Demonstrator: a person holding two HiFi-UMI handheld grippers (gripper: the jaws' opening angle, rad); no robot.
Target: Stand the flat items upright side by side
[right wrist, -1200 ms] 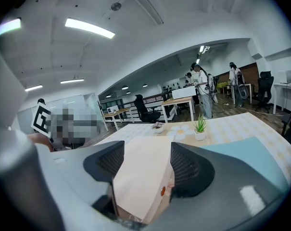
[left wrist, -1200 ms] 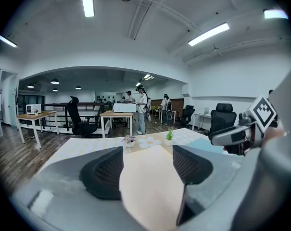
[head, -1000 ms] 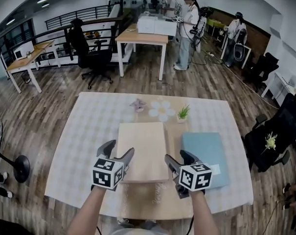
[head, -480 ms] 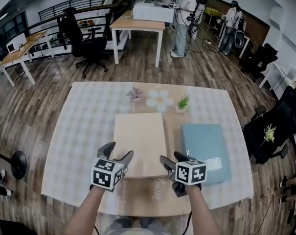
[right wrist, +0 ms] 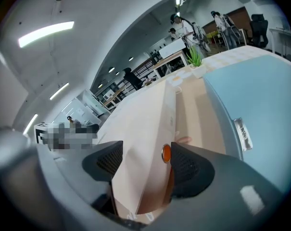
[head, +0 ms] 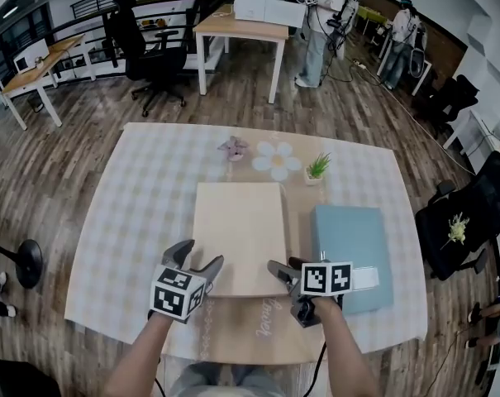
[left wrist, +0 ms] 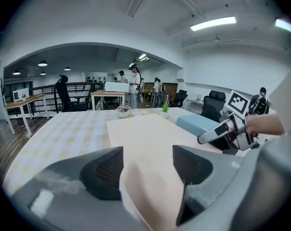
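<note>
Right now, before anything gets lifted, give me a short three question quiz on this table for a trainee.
1. True or false: in the head view, the light blue flat item lies left of the beige flat item.
2. Pick one: what sits between the open jaws of the left gripper? A, the beige flat item's near corner; B, the light blue flat item; C, nothing.
3. Short answer: on the checked tablecloth, are the two items lying down or standing upright?
Key: 1 false, it lies to the right. 2 A. 3 lying down.
</note>
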